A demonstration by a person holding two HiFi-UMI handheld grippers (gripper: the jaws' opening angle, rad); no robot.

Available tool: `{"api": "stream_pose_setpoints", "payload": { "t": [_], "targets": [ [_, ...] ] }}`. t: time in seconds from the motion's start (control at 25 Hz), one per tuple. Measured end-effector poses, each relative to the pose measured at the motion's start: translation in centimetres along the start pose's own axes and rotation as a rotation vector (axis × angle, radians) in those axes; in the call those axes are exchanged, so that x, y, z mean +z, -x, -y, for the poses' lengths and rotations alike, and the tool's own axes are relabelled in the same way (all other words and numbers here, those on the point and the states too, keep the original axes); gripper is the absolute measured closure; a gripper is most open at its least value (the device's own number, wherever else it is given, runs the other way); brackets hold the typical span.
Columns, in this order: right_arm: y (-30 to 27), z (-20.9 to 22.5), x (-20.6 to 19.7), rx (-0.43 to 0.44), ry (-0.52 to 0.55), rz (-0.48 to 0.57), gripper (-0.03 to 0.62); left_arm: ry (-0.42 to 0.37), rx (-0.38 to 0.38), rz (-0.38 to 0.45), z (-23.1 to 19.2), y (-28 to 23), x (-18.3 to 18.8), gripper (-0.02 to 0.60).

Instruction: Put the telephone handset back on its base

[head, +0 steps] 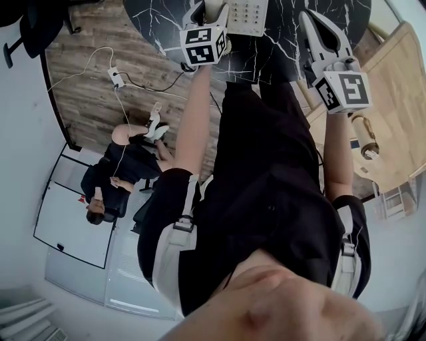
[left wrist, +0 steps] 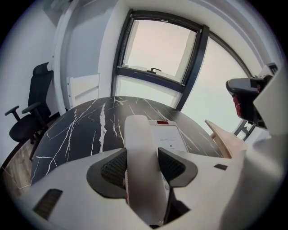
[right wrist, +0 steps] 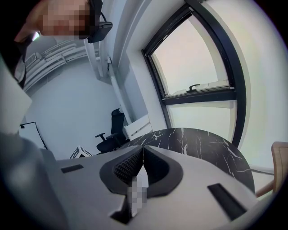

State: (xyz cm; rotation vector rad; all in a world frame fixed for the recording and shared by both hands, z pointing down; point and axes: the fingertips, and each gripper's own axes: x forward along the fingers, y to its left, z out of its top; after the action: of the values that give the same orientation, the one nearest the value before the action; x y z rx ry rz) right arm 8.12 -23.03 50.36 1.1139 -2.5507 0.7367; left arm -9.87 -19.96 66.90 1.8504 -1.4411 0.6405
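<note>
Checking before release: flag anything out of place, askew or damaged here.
Only the handset: it is clamped in the left gripper, lying along the base; whether it is seated cannot be told. Nothing on the table looks spilled or damaged.

The head view's top edge is cutting off the telephone base (head: 247,13), and in the left gripper view the handset (left wrist: 138,134), lying between the left gripper (left wrist: 143,165) pads, is covering that base's left side, its print showing too small to read.
</note>
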Motion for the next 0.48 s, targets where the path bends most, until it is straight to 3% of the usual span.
{"api": "stream_pose_setpoints", "payload": {
  "t": [0.48],
  "targets": [
    [0.23,0.62,-0.11,-0.006,-0.006,-0.005,0.563,-0.015,0.021,0.031,0.28,-0.15,0.19,0.341]
  ]
}}
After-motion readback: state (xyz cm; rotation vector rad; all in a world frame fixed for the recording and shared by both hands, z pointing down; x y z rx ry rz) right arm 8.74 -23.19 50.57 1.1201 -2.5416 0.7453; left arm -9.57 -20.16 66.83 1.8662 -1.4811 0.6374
